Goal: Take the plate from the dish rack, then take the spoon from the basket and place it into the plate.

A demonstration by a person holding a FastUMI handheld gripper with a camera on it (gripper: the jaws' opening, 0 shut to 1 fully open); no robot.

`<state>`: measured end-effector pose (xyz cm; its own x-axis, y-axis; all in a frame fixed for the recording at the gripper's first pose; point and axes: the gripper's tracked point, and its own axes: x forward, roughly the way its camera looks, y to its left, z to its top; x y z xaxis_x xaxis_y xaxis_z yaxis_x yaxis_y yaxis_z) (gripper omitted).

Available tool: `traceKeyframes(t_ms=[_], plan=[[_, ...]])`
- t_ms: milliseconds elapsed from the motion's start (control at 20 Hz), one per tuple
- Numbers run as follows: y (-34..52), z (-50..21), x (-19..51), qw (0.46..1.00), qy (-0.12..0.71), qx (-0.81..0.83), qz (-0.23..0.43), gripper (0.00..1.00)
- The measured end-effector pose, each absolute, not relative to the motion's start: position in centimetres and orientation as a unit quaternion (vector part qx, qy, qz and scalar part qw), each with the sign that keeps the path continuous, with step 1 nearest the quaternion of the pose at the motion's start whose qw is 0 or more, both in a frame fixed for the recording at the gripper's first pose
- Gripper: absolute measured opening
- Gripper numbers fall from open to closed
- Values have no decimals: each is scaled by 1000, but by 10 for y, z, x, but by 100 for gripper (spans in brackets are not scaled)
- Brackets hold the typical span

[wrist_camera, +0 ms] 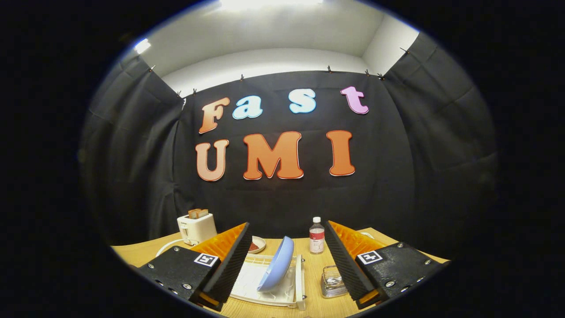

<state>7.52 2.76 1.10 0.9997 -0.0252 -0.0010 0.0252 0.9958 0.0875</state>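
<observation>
smooth glossy blue plate [277, 265] in a white plastic dish rack [265, 289], matt wood-look table [315, 282], wire metal basket [332, 282], clear plastic bottle [316, 236], ribbed fingers [234, 260] parted.

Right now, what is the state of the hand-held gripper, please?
Hand-held gripper: open, holding nothing; the tilted light blue plate in the white dish rack stands between its fingers, untouched.

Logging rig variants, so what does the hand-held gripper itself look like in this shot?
The hand-held gripper has two long wedge-shaped fingers whose inner faces are finely ribbed. Each finger sits on a flat black block fastened with silver screws. Each block carries a square black-and-white fiducial tag. No cables are visible.
</observation>
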Motion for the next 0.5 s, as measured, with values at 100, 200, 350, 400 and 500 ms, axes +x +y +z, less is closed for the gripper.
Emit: traceKeyframes(t_ms=[100,200,350,400,500], plan=[[30,6,86,999,14,48,-4,98],[36,-4,97,998,45,44,13,98],[37,-20,114,994,93,41,27,99],[37,-25,119,993,108,40,31,99],[40,-37,131,988,145,26,49,99]])
